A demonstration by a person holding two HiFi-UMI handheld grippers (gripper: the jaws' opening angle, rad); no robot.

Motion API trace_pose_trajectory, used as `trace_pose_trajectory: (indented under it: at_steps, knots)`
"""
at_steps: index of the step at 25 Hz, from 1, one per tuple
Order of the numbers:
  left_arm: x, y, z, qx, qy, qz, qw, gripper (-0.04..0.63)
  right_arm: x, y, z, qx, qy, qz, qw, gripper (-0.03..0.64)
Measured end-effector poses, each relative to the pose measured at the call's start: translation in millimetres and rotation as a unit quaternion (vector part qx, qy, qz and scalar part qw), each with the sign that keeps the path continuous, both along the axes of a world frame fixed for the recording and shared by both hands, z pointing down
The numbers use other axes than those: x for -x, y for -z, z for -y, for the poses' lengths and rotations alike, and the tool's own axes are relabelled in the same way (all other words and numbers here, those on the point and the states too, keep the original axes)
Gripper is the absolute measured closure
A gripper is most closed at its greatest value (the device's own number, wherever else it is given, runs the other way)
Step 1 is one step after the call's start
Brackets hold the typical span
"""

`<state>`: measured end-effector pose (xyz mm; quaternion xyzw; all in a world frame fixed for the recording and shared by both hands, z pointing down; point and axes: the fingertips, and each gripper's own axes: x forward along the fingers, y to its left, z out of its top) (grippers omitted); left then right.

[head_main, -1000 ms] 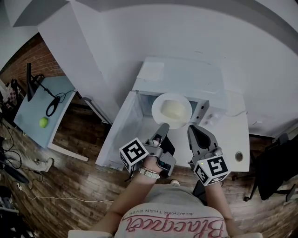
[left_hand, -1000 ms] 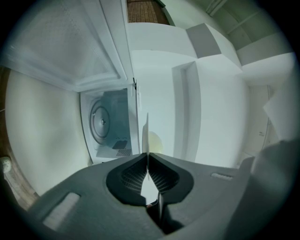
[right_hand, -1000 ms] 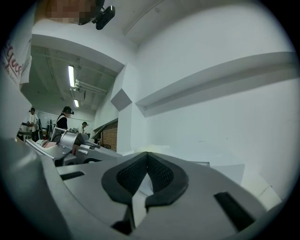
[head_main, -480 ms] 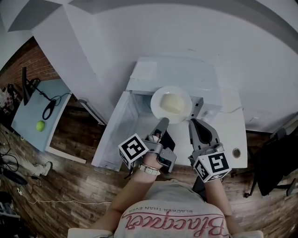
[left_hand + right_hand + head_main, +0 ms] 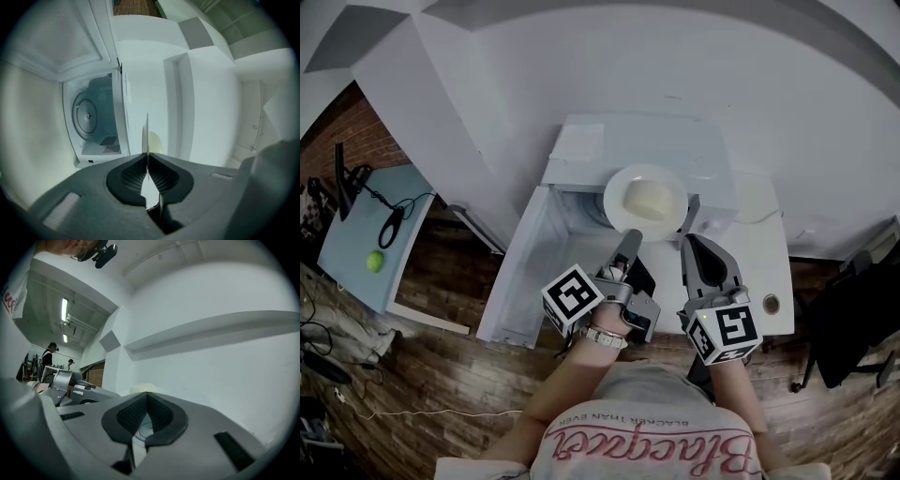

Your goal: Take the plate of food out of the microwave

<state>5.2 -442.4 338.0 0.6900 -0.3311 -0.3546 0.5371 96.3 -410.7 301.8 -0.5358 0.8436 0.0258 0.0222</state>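
Room first: white wall (image 5: 675, 75) fills the top of the head view, with wood floor (image 5: 441, 366) below and a strip of brick wall (image 5: 319, 141) at the far left. A white table (image 5: 759, 253) stands against the wall. The microwave (image 5: 581, 141) sits on it with its door (image 5: 520, 272) swung open to the left. A blue-grey side table (image 5: 347, 234) stands well apart on the left and carries a green ball (image 5: 374, 262).

My left gripper (image 5: 630, 236) is pinching the near rim of the plate (image 5: 614, 202). The left gripper view shows that rim edge-on between the pads. The plate is outside the cavity, held in front of the open microwave, with the pale food (image 5: 647, 199) on it. The turntable (image 5: 86, 115) shows inside the cavity, left of the plate.

My right gripper (image 5: 689, 242) is just beside the plate's right side. Its jaws are pressed together with nothing pinched between them.

Hard to read: a ring-shaped thing shows through the gap below the right pads, and I can't tell what it is. A dark chair (image 5: 853, 328) is cut off at the right edge. Dark cables (image 5: 392, 225) on the side table are too small to make out. Distant people in the right gripper view are tiny.
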Motion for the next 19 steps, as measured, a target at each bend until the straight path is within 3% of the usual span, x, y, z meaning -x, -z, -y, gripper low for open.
trace_pose_trajectory:
  at_steps: [19]
  knots:
    - [-19,1,-2,0.003,-0.031,0.010,0.9995,0.581,-4,-1,0,0.006,-0.012,-0.002,1.000,0.607]
